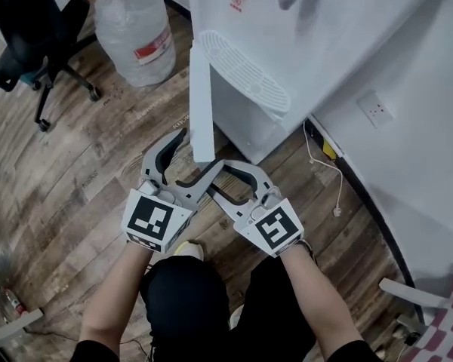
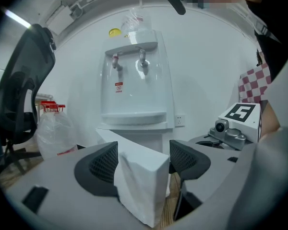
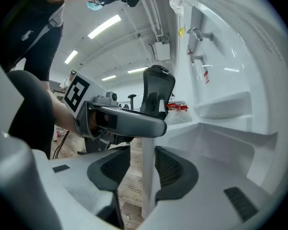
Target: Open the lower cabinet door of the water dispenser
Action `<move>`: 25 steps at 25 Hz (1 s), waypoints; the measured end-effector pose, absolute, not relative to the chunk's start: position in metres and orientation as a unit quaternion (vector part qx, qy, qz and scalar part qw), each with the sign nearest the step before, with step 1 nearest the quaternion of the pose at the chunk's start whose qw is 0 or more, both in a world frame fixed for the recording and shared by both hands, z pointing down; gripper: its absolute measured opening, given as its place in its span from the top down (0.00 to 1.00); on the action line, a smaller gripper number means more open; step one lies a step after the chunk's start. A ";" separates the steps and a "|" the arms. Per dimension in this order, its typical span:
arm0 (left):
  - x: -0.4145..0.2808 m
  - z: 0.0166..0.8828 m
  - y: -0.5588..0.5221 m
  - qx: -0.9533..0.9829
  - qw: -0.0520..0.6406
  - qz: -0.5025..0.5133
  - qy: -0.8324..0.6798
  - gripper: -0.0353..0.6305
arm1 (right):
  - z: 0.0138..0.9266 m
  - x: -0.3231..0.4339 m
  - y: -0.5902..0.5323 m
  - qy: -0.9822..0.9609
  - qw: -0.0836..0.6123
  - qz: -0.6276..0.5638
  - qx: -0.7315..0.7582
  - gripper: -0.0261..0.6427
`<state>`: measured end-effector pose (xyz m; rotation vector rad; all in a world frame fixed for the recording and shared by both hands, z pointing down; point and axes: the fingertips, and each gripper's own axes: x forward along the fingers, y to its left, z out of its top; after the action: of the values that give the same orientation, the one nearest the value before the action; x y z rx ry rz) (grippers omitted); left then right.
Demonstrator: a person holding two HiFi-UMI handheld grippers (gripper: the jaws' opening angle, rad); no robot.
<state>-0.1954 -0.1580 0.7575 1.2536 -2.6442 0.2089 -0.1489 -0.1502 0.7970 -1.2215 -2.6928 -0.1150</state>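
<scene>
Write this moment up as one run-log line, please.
cabinet door: swung open | left claw: open around door edge | right claw: open around door edge

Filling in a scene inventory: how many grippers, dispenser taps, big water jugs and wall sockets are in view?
Grippers: 2, the left gripper and the right gripper
Dispenser taps: 2
Big water jugs: 1
Wall sockets: 1
Total: 6
</scene>
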 end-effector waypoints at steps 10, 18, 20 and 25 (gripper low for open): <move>-0.202 0.760 -0.118 0.383 0.108 0.084 -0.914 0.45 | 0.798 -0.154 -0.118 -0.890 0.084 -0.025 -0.447 0.70; -0.210 0.760 -0.077 0.338 0.114 0.080 -0.931 0.47 | 0.794 -0.163 -0.110 -0.890 0.083 0.002 -0.448 0.74; -0.212 0.760 -0.068 0.329 0.114 0.077 -0.934 0.49 | 0.793 -0.166 -0.106 -0.890 0.081 0.008 -0.448 0.76; -0.217 0.762 -0.051 0.309 0.114 0.064 -0.942 0.52 | 0.786 -0.172 -0.099 -0.891 0.068 0.015 -0.448 0.81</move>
<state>-0.2174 -0.0505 0.7619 0.9061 -2.7629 0.1891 -0.1720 -0.0986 0.7856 -1.3500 -2.6839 0.0455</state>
